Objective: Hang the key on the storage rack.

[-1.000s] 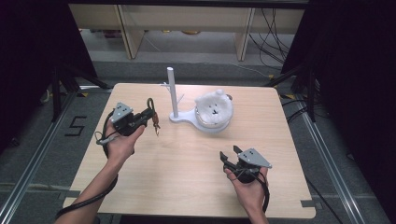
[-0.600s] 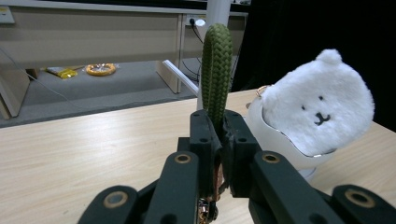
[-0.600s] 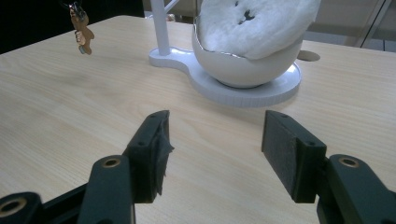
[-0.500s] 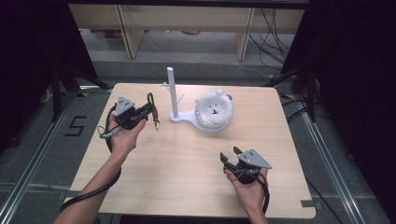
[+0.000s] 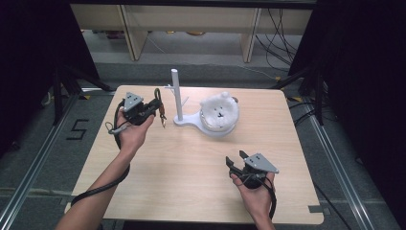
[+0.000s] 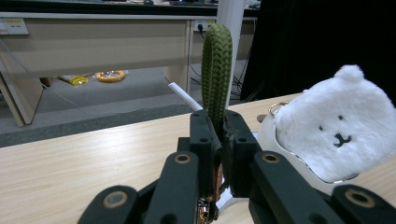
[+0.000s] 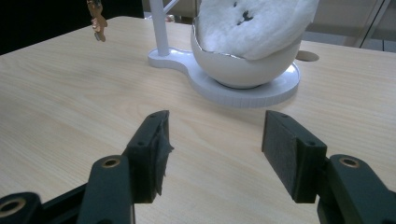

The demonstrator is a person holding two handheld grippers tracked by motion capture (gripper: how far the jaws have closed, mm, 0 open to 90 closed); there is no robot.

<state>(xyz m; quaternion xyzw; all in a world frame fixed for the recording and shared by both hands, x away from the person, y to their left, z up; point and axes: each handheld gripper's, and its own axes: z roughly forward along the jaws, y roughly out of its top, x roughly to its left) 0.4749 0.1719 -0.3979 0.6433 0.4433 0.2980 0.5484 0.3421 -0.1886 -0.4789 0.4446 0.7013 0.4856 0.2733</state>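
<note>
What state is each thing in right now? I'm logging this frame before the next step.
Left gripper: shut on the green braided strap.
Green braided strap: pinched between the fingers, loop standing up, a small charm hanging below.
Right gripper: open, holding nothing, low over the table.
White stand: upright, its pegs bare.
Plush bear face: lying in the stand's bowl.

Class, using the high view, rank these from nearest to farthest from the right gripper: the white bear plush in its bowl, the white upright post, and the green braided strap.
1. The white bear plush, up the table from the right gripper.
2. The white upright post, left of the plush.
3. The green braided strap, farthest left, clamped in the left gripper.
</note>
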